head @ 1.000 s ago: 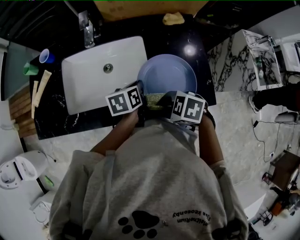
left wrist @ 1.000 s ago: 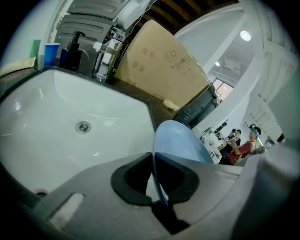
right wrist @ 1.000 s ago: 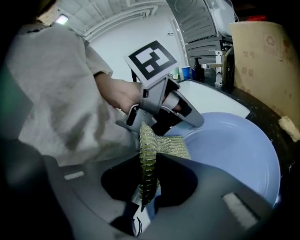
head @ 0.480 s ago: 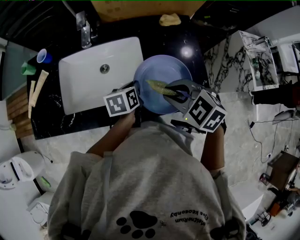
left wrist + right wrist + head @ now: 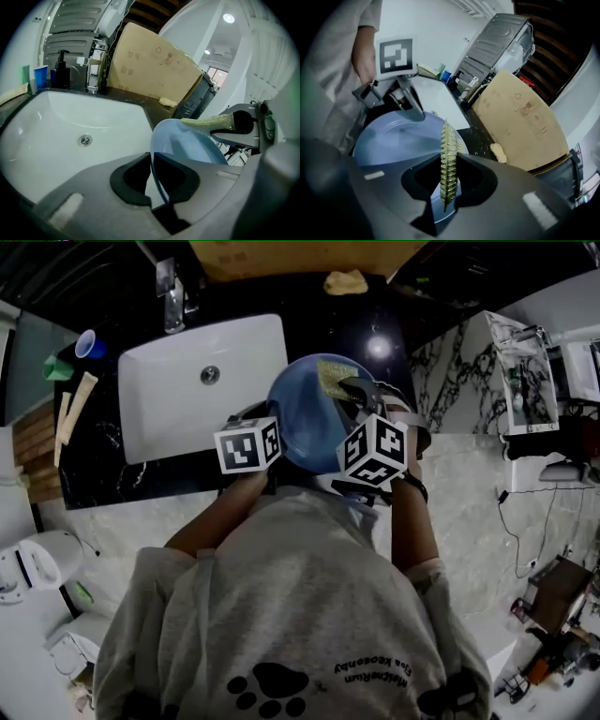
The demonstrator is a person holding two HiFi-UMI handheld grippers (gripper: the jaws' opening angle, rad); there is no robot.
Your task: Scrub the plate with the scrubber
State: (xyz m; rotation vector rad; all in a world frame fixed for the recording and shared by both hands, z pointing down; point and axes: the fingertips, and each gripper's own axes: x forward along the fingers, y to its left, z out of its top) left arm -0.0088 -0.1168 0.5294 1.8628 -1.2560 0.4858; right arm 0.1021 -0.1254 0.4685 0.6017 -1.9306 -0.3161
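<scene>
Left gripper (image 5: 158,197): clamped on the round blue plate's (image 5: 187,145) rim, jaws just eased slightly wider.
Right gripper (image 5: 445,199): clamped on a yellow-green mesh scrubber (image 5: 448,145) at the plate's far edge.

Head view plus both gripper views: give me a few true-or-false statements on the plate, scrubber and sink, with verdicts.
1. The left gripper is shut on the rim of the round blue plate. True.
2. The right gripper grips the flat yellow-green mesh scrubber. True.
3. The plate lies flat in the white sink basin. False: it is held tilted beside the basin, over the black counter.
4. In the head view, the scrubber sits at the plate's edge nearest the person. False: it is on the plate's far part.
5. A small blue cup stands left of the basin. True.
</scene>
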